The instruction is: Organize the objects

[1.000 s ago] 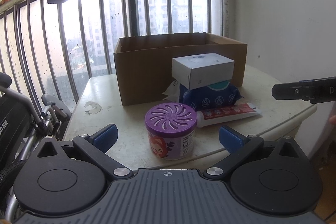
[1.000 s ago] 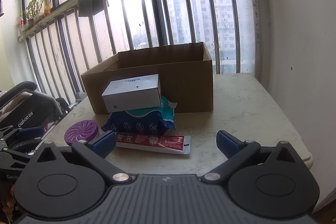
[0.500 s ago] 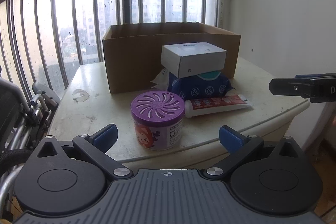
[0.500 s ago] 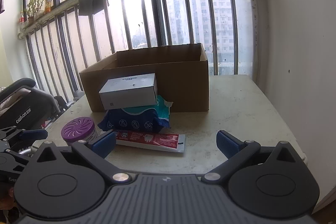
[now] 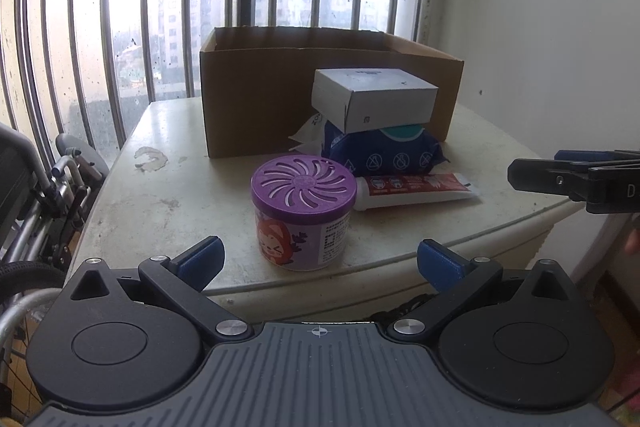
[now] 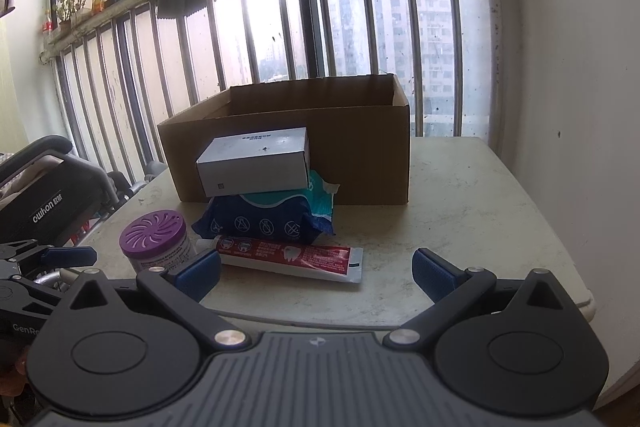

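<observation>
1. Left gripper (image 5: 318,261) hangs just off the near edge of the tabletop (image 5: 176,195), jaws spread wide and empty, lined up on the purple can (image 5: 304,215).
2. Right gripper (image 6: 316,273) sits at the near edge too, jaws released, nothing in them, and the toothpaste (image 6: 290,259) lies just ahead.
3. The can stands upright close to the near edge, toward the left corner. Next back is the toothpaste, lying flat, its cap end near the can.
4. Behind it is the blue pack (image 5: 384,155), with the white box (image 5: 372,99) stacked on top, both up against the front wall of the carton (image 5: 256,107), which stands open at the far edge.
5. My read: nothing is in the carton yet, and the can looks like the first pick.
6. Risk one: the can is near the edge, so a low or off-centre close could nudge it over the side.
7. Risk two: pulling the blue pack first would tip the white box off it.
8. Risk three: both grippers crowd the same near edge, so crossing paths could mean a clash.
9. Only the left view shows the can's label and the chipped patch on the tabletop; only the right view shows the bare right side of the tabletop and some of the carton's inner walls, though not its floor.
</observation>
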### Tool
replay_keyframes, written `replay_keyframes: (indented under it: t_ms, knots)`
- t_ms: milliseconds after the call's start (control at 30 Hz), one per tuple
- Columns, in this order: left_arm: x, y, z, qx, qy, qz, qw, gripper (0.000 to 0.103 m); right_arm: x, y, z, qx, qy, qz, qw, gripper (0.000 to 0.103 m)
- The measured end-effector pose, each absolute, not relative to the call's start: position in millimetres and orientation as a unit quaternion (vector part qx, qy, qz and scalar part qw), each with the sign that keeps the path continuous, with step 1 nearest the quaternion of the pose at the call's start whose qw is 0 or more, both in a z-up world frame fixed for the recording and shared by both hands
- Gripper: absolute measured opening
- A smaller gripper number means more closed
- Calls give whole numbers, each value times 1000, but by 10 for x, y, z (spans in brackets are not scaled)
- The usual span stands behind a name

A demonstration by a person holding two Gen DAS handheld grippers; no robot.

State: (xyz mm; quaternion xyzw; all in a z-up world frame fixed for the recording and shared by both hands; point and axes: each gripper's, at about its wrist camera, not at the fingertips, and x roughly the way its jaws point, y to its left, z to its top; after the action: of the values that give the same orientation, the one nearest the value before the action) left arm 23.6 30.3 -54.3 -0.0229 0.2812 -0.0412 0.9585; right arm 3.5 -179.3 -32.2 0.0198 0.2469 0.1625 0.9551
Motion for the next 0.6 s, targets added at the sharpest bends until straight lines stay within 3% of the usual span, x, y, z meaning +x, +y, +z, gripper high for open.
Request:
replay_keyframes:
  t_ms: [600]
  knots:
    - [325, 207, -597, 6, 288, -28, 957, 103, 47, -1757, -367, -4, 251, 157, 955, 103]
